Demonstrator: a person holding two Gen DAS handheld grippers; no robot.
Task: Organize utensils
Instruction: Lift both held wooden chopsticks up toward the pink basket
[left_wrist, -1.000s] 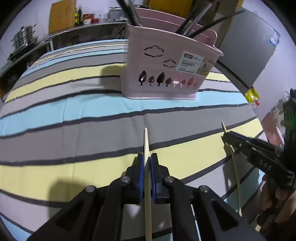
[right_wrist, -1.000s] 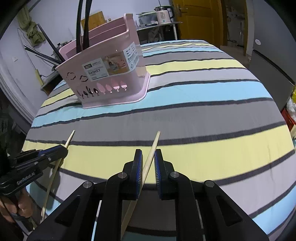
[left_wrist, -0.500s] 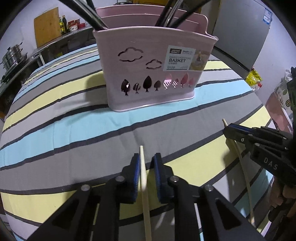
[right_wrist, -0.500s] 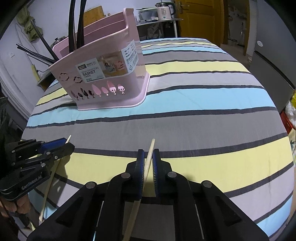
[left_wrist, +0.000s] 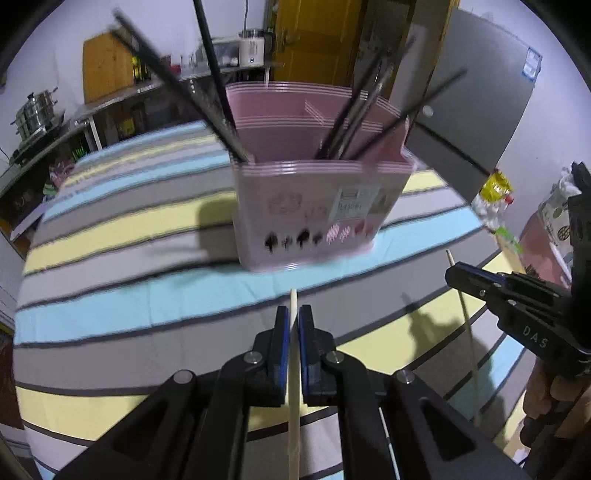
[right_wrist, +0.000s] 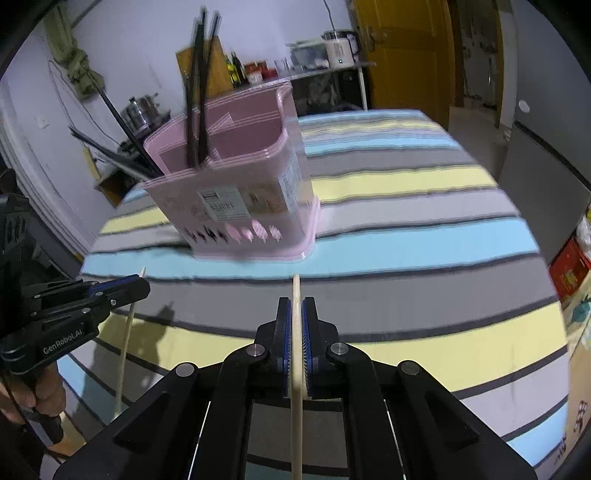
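A pink utensil basket (left_wrist: 317, 206) (right_wrist: 243, 184) holding several dark chopsticks stands on the striped tablecloth. My left gripper (left_wrist: 293, 314) is just in front of it, jaws closing tight with a pale wooden chopstick (left_wrist: 293, 369) pinched between the blue pads. My right gripper (right_wrist: 296, 306) likewise closes tight on a second wooden chopstick (right_wrist: 296, 369). Both sticks hang clear of the cloth, tips toward the basket. Each gripper appears in the other's view: the right gripper (left_wrist: 458, 275) with its chopstick (left_wrist: 466, 332), the left gripper (right_wrist: 136, 286) with its chopstick (right_wrist: 125, 343).
The table's striped cloth (left_wrist: 110, 302) (right_wrist: 424, 243) spreads around the basket. Behind stand a counter with pots (left_wrist: 37, 110), a kettle (right_wrist: 340, 48), a yellow door (right_wrist: 410, 55) and a grey fridge (left_wrist: 480, 103). A hand (right_wrist: 37, 391) grips the left handle.
Both grippers have closed tighter on their chopsticks and risen, lifting them off the cloth. The basket's open top has come into view.
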